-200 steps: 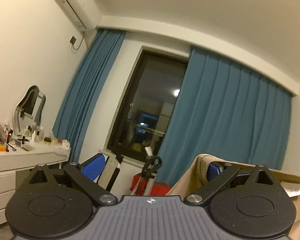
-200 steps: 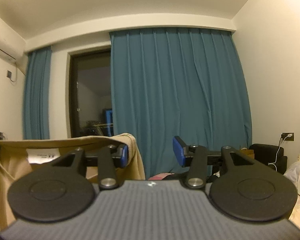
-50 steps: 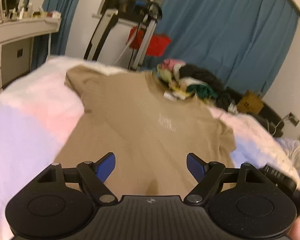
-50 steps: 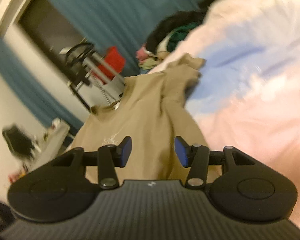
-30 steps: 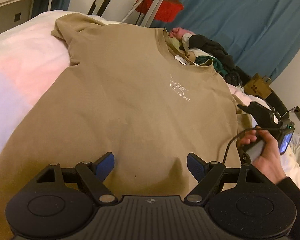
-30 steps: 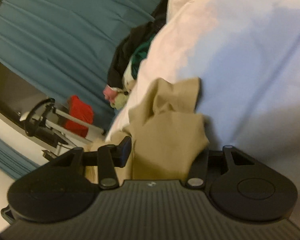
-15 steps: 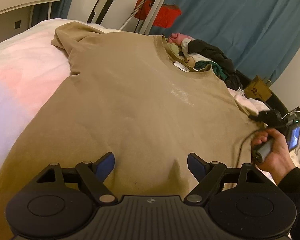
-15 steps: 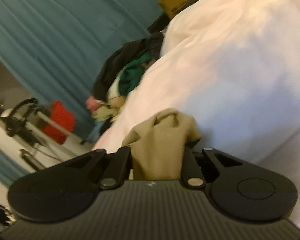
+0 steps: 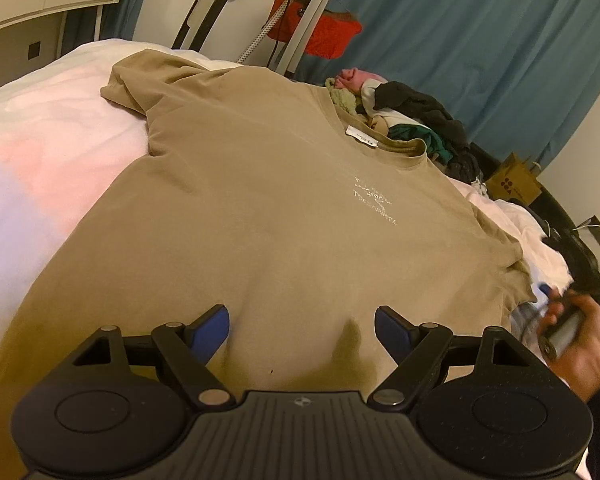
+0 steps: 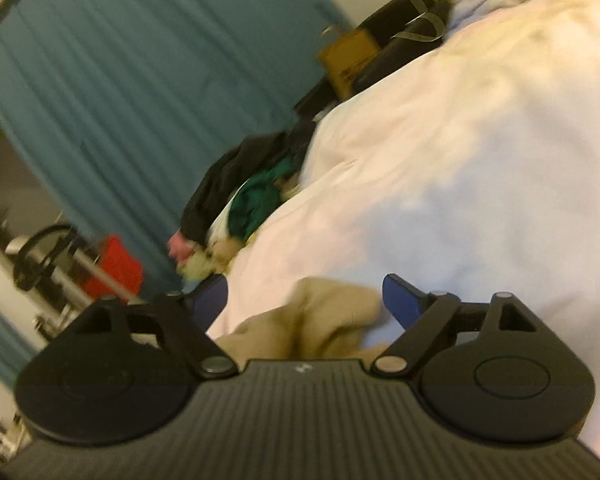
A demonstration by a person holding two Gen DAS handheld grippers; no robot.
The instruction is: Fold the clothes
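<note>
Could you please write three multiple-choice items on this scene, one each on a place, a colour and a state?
1. Where does the T-shirt lie?
A. Spread on the bed
B. Hung on the curtain
C. On the floor

2. What colour are the curtains?
A. Red
B. Blue
C. White

3. How does the left gripper stand?
A. Shut on the collar
B. Shut on a sleeve
C. Open above the shirt

Answers:
1. A, the shirt lies flat, front up, on the white bedding.
2. B, blue folds fill the wall behind the clothes pile.
3. C, its jaws are wide apart with nothing between them; the right gripper is open too, over the bunched sleeve.
</note>
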